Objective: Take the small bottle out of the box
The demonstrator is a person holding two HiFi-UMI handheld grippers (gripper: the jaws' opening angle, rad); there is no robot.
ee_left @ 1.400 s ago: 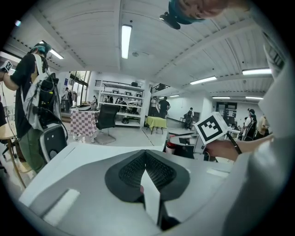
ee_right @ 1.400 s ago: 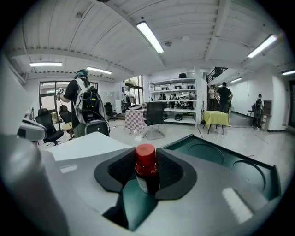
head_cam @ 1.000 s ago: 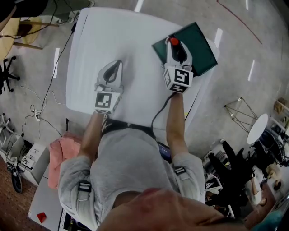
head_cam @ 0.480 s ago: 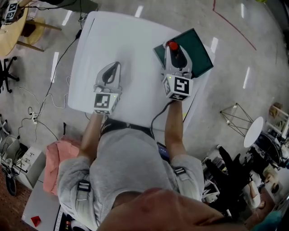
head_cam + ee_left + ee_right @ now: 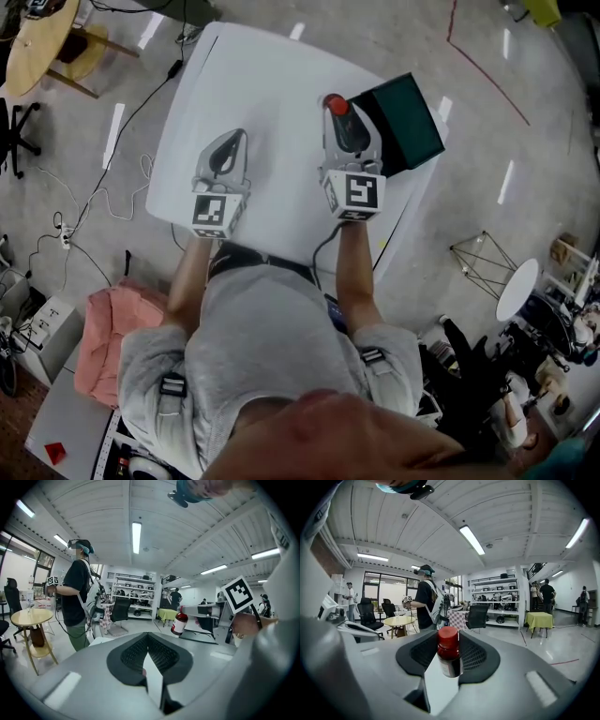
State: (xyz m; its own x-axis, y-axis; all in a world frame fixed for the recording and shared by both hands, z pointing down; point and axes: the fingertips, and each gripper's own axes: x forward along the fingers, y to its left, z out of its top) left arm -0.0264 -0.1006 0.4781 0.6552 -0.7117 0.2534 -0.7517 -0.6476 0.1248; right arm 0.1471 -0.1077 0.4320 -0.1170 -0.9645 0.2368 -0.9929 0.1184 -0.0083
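Fingers (image 5: pixel 475 654) of R gripper (image 5: pixel 341 129) partway apart, clamped on small bottle (image 5: pixel 449 654) below red cap. Bottle near upright, clear of green box (image 5: pixel 409 114), over white table (image 5: pixel 253 75) just beside box. L gripper (image 5: pixel 230 150) jaws together, empty, over table, well apart. Step: carry + set down. Tips: firm squeeze, bottle vertical, lower slow onto bare table away fr edge, base flat before release.

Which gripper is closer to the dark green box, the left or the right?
Right. The right gripper, shut on the small bottle, is just beside the box; the left gripper is much farther off, over the white table.
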